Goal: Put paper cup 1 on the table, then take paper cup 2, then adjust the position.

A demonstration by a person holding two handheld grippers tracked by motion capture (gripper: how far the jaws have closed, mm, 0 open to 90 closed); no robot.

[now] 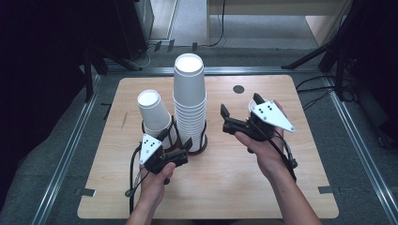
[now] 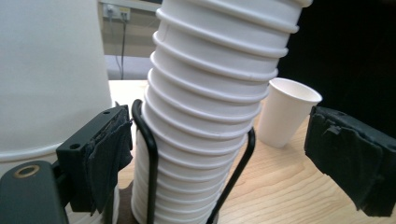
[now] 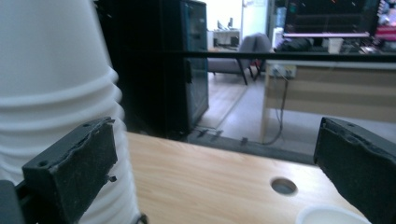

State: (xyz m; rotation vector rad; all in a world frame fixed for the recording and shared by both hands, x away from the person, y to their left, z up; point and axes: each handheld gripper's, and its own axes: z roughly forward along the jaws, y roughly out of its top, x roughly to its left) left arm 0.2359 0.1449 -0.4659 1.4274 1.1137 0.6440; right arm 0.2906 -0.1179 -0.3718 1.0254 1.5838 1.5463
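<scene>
Cups (image 1: 189, 105) stand nested upside down in a tall upright stack within a wire rack (image 1: 203, 136) mid-bench (image 1: 263, 187). The left gripper (image 1: 176, 140), jaws apart, sits at the stack's base, nearer than the right gripper (image 1: 239, 110), also spread, just beside it.

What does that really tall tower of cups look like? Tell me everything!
The tall stack of cups is made of many white cups that look like paper, nested upside down, so ringed rims line its side. It stands in a black wire holder near the middle of the wooden table, leaning a little in the left gripper view. A shorter stack stands beside it. The left gripper, open, sits at its base without squeezing it.
</scene>
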